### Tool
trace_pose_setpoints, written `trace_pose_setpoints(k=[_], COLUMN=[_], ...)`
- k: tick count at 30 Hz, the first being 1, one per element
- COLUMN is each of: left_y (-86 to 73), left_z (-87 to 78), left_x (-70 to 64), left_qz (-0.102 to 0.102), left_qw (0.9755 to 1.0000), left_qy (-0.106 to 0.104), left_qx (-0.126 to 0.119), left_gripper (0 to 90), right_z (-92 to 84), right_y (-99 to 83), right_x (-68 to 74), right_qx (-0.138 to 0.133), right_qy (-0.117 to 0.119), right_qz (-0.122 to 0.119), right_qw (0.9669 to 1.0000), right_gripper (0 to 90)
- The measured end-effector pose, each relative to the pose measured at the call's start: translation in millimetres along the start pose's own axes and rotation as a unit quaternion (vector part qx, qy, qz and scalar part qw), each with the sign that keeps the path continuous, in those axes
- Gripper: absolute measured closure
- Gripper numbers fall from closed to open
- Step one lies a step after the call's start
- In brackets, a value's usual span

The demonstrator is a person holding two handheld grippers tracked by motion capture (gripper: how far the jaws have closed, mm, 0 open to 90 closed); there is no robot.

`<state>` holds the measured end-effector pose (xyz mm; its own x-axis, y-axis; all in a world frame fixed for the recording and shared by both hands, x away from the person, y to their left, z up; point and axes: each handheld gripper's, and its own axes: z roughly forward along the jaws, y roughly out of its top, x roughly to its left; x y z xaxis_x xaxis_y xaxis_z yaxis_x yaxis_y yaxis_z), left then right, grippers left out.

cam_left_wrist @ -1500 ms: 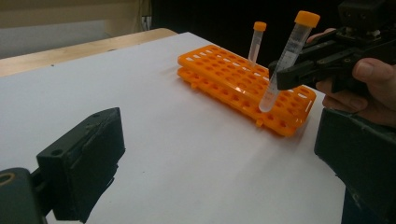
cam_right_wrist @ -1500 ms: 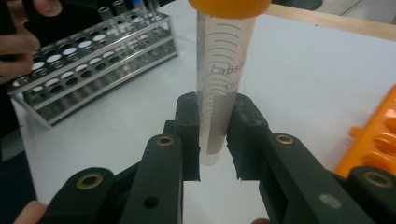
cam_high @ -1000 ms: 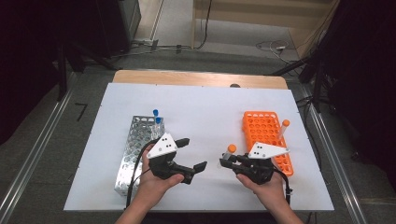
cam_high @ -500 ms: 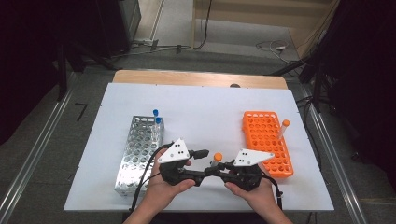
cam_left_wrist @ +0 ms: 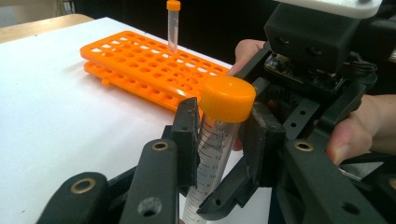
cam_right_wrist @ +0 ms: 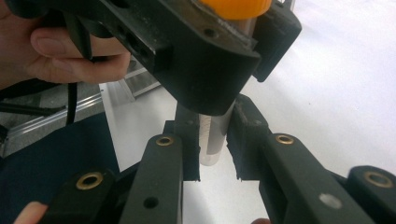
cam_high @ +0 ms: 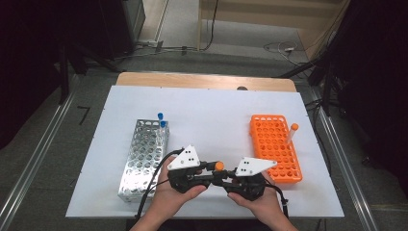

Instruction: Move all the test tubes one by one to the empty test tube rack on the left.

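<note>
A clear tube with an orange cap (cam_high: 219,166) stands upright between my two grippers at the front centre of the white table. My right gripper (cam_right_wrist: 214,140) is shut on the tube's lower part (cam_right_wrist: 212,140). My left gripper (cam_left_wrist: 222,135) has just been closing its jaws, and the tube (cam_left_wrist: 219,135) is between them. Its pads (cam_left_wrist: 187,135) now press on the tube just under the cap (cam_left_wrist: 228,98). In the high view the left gripper (cam_high: 210,169) and right gripper (cam_high: 222,174) meet tip to tip.
An orange rack (cam_high: 274,144) lies to the right with one orange-capped tube (cam_high: 291,132) standing in its far side. A metal rack (cam_high: 144,154) lies to the left with two blue-capped tubes (cam_high: 161,119) at its far end. The table's front edge is just under the hands.
The right gripper carried the tube left from beside the orange rack to the front centre. The left gripper moved right to meet it and closed its open jaws on the tube.
</note>
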<state>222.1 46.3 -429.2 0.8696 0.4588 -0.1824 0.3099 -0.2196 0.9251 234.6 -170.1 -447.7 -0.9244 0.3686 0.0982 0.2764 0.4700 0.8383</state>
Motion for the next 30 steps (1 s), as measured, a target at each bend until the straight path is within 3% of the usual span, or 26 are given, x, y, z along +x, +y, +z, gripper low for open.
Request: trace_pose_setpoints(k=[6,8,12,16,25,30], left_y=[0.0,0.2,0.9,1.5,3.1,4.2], left_z=[-1.8,-2.9,-6.0,-11.8,-30.7,-43.5], left_x=[0.8,2.2,3.3,6.2,17.8,24.8], left_qz=[0.004,0.000,0.003,0.001,-0.003,-0.004], left_qw=[0.9998,0.9998,0.9996,0.9993,0.9974,0.9958], left_qy=[0.021,0.018,0.027,0.036,0.067,0.085], left_qx=[-0.001,-0.002,-0.008,-0.013,-0.026,-0.034], left_gripper=[73.6,74.5,74.6,74.6,74.6,74.6], right_z=[0.1,-0.1,0.2,-1.9,-17.4,-28.8], right_y=[-0.7,-0.8,-1.5,-1.8,-3.9,-8.2], right_x=[-1.9,-2.3,-2.9,-4.4,-20.3,-33.1], right_qx=[-0.004,-0.005,-0.003,-0.010,-0.027,-0.033], right_qy=[0.008,0.010,0.014,0.013,-0.023,-0.030], right_qz=[0.009,0.009,0.010,0.006,0.038,0.051], right_qw=[0.9999,0.9999,0.9998,0.9998,0.9987,0.9977], right_gripper=[72.1,70.9,62.3,50.2,21.2,5.4])
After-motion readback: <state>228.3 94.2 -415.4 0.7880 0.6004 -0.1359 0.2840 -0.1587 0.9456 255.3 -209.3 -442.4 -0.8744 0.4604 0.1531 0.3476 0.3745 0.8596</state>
